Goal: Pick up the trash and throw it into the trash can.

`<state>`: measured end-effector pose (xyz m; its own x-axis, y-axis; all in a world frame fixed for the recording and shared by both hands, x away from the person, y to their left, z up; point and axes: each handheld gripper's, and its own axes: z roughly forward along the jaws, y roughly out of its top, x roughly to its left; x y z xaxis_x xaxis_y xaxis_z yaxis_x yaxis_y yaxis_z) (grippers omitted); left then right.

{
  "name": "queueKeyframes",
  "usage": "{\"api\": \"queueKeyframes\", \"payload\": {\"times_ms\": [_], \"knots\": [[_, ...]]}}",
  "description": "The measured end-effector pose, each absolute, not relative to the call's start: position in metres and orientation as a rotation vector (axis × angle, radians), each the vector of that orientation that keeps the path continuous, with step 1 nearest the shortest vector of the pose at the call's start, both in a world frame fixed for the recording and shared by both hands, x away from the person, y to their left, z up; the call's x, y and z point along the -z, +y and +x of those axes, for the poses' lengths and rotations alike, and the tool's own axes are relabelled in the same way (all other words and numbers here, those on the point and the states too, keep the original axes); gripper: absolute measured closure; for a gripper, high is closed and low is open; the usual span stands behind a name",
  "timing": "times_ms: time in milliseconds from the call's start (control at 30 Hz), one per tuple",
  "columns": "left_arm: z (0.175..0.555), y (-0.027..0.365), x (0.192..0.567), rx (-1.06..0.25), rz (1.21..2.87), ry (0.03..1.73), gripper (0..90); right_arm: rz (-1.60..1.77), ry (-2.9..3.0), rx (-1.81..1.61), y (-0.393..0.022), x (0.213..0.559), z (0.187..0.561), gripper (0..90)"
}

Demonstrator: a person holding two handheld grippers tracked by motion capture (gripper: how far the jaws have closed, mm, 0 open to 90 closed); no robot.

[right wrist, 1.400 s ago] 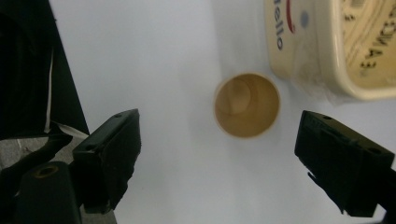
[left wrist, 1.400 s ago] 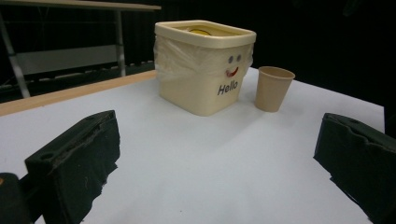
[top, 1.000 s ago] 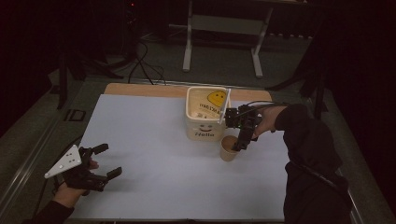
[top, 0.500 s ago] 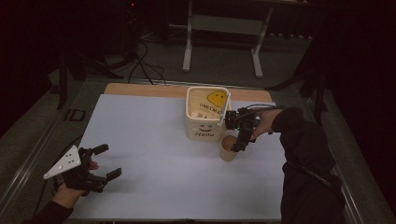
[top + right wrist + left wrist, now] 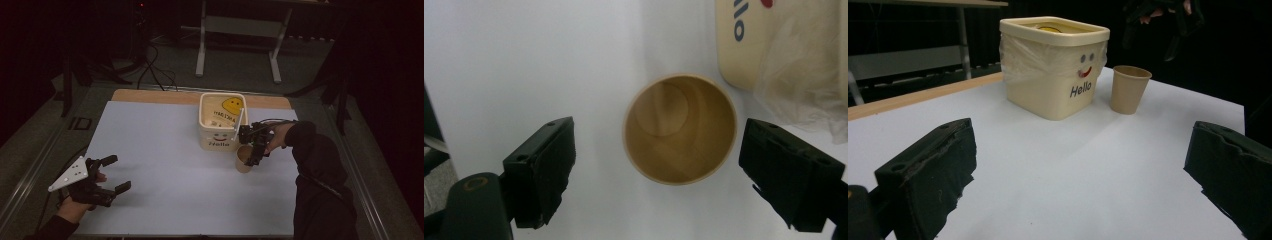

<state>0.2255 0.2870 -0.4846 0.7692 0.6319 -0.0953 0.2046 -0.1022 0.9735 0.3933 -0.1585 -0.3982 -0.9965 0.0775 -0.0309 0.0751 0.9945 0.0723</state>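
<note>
The paper cup [image 5: 680, 129] stands upright between the right gripper's [image 5: 656, 172] spread jaws, untouched.

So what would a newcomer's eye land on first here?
Probably the cream tub with its smiley face and "Hello", standing at the far middle of the white table. Next, the brown paper cup upright right beside it, empty, with the right gripper poised above, jaws open either side. The left gripper rests open near the table's near-left corner.

A dim room — white-topped table [image 5: 165, 150] on dark grey floor [image 5: 240, 75], a metal-legged stand [image 5: 239, 30] behind, black cables [image 5: 155, 70] trailing.
</note>
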Motion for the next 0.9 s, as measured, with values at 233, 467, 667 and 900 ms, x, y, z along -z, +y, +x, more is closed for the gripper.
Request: {"api": "queueKeyframes", "payload": {"times_ms": [233, 467, 667, 900], "knots": [[0.226, 0.287, 0.485, -0.403, 1.672, 0.668, 1.1, 0.141, 3.104, -0.092, -0.161, 0.409, 0.399, 15.0], [0.225, 0.287, 0.486, -0.396, 1.674, 0.668, 1.1, 0.158, 3.096, -0.074, -0.163, 0.419, 0.406, 15.0], [0.225, 0.286, 0.486, -0.393, 1.68, 0.666, 1.1, 0.17, 3.099, -0.069, -0.165, 0.426, 0.409, 15.0], [0.226, 0.286, 0.487, -0.385, 1.684, 0.664, 1.1, 0.201, 3.111, -0.078, -0.168, 0.435, 0.414, 15.4]]}}
